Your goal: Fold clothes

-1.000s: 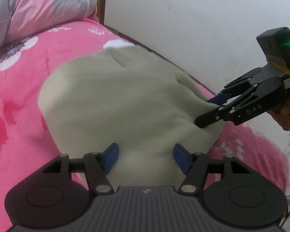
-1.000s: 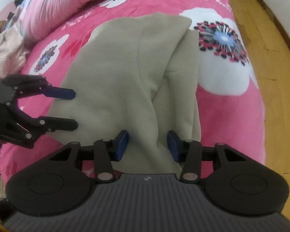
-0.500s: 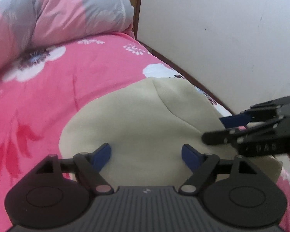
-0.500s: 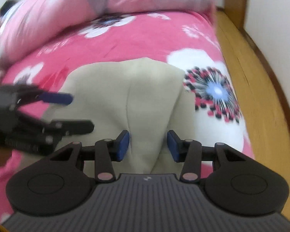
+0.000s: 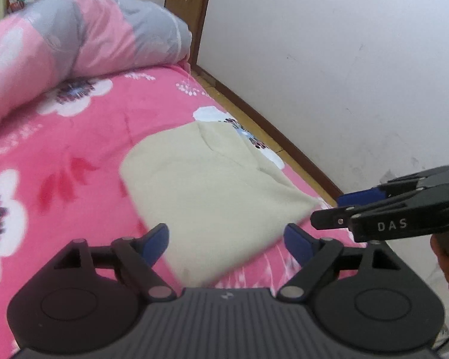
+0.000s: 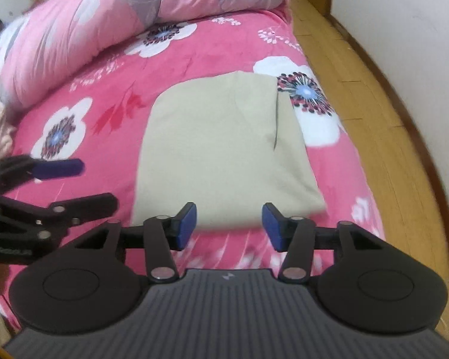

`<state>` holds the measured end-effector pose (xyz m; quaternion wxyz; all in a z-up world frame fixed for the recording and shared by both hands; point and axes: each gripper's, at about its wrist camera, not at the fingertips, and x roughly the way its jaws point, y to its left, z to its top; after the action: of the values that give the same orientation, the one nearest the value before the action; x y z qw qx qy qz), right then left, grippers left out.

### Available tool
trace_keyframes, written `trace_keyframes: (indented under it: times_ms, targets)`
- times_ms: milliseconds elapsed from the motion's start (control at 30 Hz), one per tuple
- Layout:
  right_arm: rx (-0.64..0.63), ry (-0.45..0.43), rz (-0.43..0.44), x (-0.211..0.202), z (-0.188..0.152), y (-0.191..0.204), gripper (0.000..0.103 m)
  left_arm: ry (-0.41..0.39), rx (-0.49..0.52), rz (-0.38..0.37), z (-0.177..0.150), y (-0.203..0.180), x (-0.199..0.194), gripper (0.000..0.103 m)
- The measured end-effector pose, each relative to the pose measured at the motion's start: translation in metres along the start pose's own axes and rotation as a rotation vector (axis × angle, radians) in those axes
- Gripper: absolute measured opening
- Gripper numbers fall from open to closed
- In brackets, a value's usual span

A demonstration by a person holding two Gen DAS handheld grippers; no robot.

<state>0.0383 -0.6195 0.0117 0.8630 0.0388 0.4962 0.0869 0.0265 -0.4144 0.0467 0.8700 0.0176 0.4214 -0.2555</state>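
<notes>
Left wrist view: the left gripper (image 5: 226, 239) stands wide open and empty, its jaws having just spread further, above the near end of the folded beige garment (image 5: 212, 185). The garment lies ahead of the fingers on the pink floral bedspread (image 5: 74, 149), close to the bed's wall-side edge. Right wrist view: the right gripper (image 6: 229, 224) has just been opening too, nothing between its jaws, and hangs clear over the garment's near edge, its long axis running away from both tools. The cloth looks soft, fleecy, a tidy rectangle; the right hand seems nearer its middle.
</notes>
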Motion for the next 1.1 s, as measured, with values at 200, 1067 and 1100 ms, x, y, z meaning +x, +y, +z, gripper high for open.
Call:
trace_keyframes:
  times_ms: [200, 1067, 1100]
  targets:
    - [0.038, -0.003, -0.103, -0.086, -0.018, 0.058, 0.074, -0.062, -0.06, 0.079, -0.005, 0.008, -0.113, 0.098]
    - [0.192, -0.059, -0.248, -0.208, -0.037, 0.166, 0.092, 0.02, -0.087, 0.253, -0.01, 0.015, -0.239, 0.1]
    - [0.186, -0.057, -0.257, -0.209, -0.037, 0.167, 0.093, 0.027, -0.096, 0.255, -0.01, 0.017, -0.239, 0.1]
